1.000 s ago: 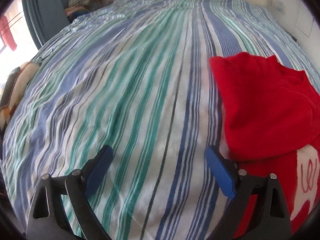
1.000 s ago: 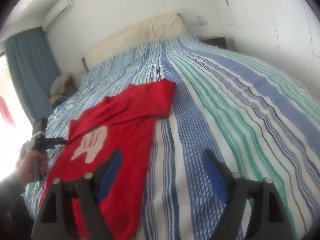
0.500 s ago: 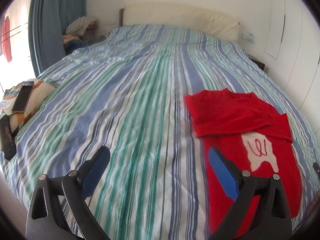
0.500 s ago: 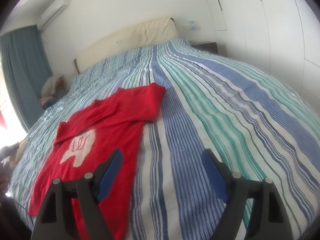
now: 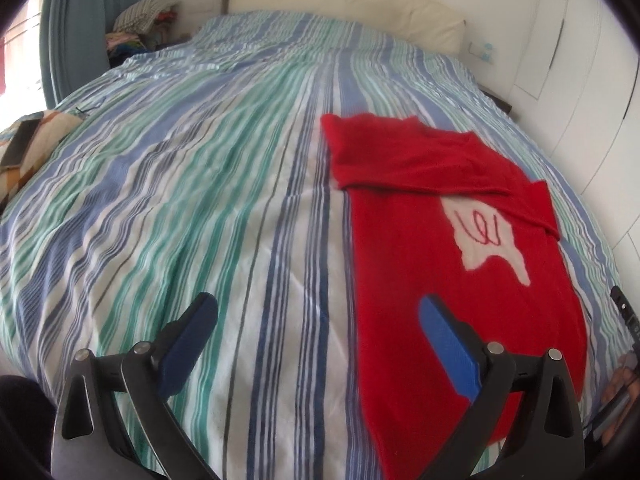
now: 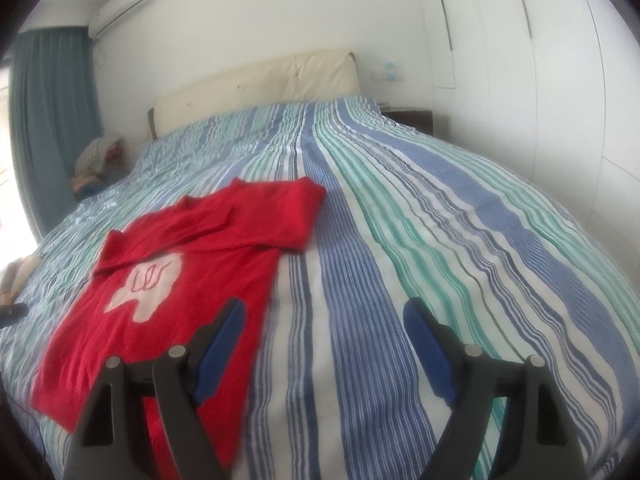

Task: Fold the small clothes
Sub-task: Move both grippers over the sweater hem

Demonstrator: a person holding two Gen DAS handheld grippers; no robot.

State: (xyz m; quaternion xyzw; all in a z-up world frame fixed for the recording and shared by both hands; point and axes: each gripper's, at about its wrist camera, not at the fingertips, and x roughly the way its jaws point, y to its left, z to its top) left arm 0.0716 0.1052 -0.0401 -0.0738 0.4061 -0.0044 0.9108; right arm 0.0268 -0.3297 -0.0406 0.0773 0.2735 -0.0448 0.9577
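A small red sweater (image 5: pixel 416 240) with a white patch lies flat on the striped bed, both sleeves folded across its chest. It also shows in the right wrist view (image 6: pixel 192 264). My left gripper (image 5: pixel 316 320) is open and empty above the bed, its right finger over the sweater's lower left part. My right gripper (image 6: pixel 324 324) is open and empty, its left finger over the sweater's lower right edge.
The striped bedcover (image 5: pixel 180 184) spreads wide on both sides of the sweater. A patterned cushion with a phone (image 5: pixel 24 140) lies at the bed's left edge. A cream headboard (image 6: pixel 256 88), a clothes pile (image 5: pixel 140 16) and white wardrobe doors (image 6: pixel 560 80) surround the bed.
Both grippers have pulled back and risen from the sweater, so the whole garment and bed show. Both stay open and empty.
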